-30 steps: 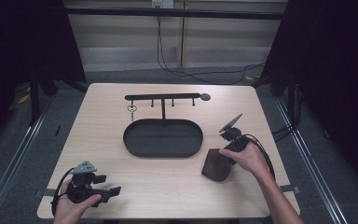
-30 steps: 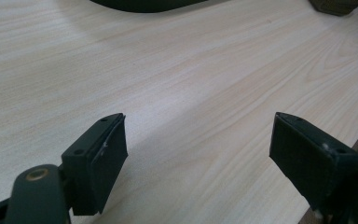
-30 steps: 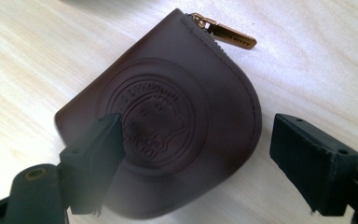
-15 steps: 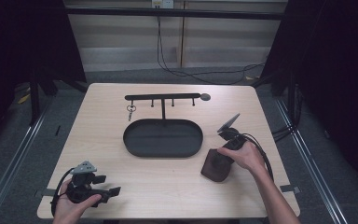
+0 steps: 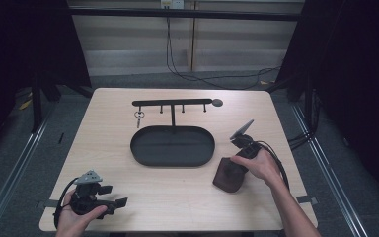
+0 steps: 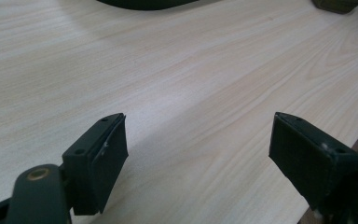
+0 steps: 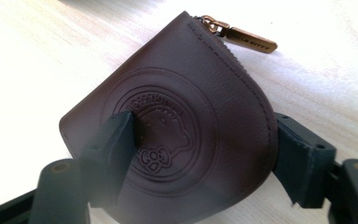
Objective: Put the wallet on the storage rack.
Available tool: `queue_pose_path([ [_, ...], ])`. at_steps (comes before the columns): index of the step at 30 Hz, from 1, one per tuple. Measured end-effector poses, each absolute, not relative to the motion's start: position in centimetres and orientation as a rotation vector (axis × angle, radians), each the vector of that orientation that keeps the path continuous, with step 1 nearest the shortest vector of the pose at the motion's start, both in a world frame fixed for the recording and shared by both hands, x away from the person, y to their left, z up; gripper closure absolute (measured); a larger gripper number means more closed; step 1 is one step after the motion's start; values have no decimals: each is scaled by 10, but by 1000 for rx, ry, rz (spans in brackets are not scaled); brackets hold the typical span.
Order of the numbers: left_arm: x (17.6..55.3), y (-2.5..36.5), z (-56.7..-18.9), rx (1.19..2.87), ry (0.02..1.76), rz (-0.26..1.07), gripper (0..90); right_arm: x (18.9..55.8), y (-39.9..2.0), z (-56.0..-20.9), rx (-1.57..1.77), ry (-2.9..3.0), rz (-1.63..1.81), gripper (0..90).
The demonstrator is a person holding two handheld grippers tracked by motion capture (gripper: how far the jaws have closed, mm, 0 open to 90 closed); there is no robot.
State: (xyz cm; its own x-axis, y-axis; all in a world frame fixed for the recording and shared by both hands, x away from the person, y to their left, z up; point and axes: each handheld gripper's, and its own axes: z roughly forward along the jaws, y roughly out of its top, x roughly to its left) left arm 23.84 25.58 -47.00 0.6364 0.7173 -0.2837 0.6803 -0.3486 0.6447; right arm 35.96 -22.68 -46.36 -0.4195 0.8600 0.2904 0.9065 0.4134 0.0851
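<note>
right gripper (image 7: 200, 154): jaws just been closing, straddling brown zip pouch (image 7: 177, 126), pads at its sides, grip unclear
left gripper (image 6: 198, 158): jaws apart, nothing between, near front-left edge
pouch: on worktop (image 5: 108, 148) right of tray, zipped
tray (image 5: 172, 146): dark oval, bare
rack (image 5: 172, 103): keyring (image 5: 139, 116) hanging
change: both hands unmoved

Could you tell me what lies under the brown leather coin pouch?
The brown leather coin pouch lies on the bare wooden table, its zipper pull resting on the wood. The right gripper straddles it. Anything beneath the pouch, and its contents, stay hidden.
</note>
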Motion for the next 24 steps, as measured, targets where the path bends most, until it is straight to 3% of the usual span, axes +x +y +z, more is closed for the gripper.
queue_pose_path([
  [24,239,257,-471,2093,1086,46,198,354,-238,-433,-1622,-2481,-453,650],
])
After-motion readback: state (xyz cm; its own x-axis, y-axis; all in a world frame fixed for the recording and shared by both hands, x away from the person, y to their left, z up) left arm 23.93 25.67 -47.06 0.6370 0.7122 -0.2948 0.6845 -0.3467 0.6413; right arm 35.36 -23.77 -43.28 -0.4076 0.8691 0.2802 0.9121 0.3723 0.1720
